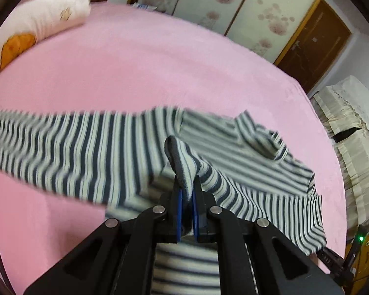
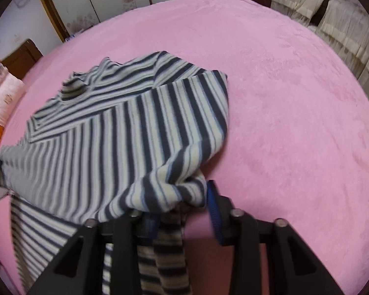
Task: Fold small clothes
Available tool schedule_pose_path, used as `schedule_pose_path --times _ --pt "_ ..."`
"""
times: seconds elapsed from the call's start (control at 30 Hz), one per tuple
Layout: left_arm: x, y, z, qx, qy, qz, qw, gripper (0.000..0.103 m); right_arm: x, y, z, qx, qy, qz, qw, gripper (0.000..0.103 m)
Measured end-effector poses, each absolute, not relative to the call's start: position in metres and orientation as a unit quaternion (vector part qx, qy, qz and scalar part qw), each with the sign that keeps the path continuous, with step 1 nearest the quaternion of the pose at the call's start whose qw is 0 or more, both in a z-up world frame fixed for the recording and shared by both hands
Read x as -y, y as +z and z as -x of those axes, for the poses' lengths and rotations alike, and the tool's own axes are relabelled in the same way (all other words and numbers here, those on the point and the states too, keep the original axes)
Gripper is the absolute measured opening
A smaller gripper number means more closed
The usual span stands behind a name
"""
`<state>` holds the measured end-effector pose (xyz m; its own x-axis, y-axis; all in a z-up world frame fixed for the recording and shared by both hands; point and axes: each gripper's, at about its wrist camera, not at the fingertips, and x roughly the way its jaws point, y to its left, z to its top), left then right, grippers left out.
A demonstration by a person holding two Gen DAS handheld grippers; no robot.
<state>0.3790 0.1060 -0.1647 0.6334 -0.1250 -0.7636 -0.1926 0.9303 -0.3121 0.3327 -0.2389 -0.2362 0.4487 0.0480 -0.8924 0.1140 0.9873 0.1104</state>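
Shirt (image 1: 86, 145) with navy and white stripes is half bunched on the pink bed (image 1: 160, 61). Left claw (image 1: 187, 191) pinches a fold tight; right claw (image 2: 184, 204) has cloth bunched between jaws, grip unclear.

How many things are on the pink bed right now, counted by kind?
Striped garment: 1
Pillows or folded bedding at the bed's far corner: 1 stack, number of pieces unclear
Grippers on the garment: 2, left, right
Total: 4
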Motion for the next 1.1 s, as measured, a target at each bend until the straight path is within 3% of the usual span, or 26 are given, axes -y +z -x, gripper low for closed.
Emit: schedule_pose_path --times 0.17,0.37,0.73,0.87,1.1 --pt "-0.11 -0.142 -0.393 -0.379 0.029 0.159 0.911 0.005 0.232 -0.226 -0.316 -0.496 -0.058 -0.031 0.866 0.01" --pt "-0.116 -0.186 -0.411 -0.429 0.049 0.132 0.892 0.005 0.231 -0.236 -0.3 -0.502 -0.082 0.014 0.861 0.011" --pt "-0.139 -0.228 -0.419 -0.489 0.031 0.194 0.85 0.008 0.268 -0.234 -0.276 -0.526 -0.046 -0.082 0.845 0.016" --pt "-0.141 -0.231 -0.417 -0.497 0.022 0.202 0.844 0.009 0.259 -0.237 -0.284 -0.525 -0.026 -0.098 0.845 0.029" --pt "-0.136 -0.238 -0.423 -0.504 0.015 0.21 0.838 0.011 0.269 -0.238 -0.295 -0.512 -0.01 -0.188 0.838 0.031"
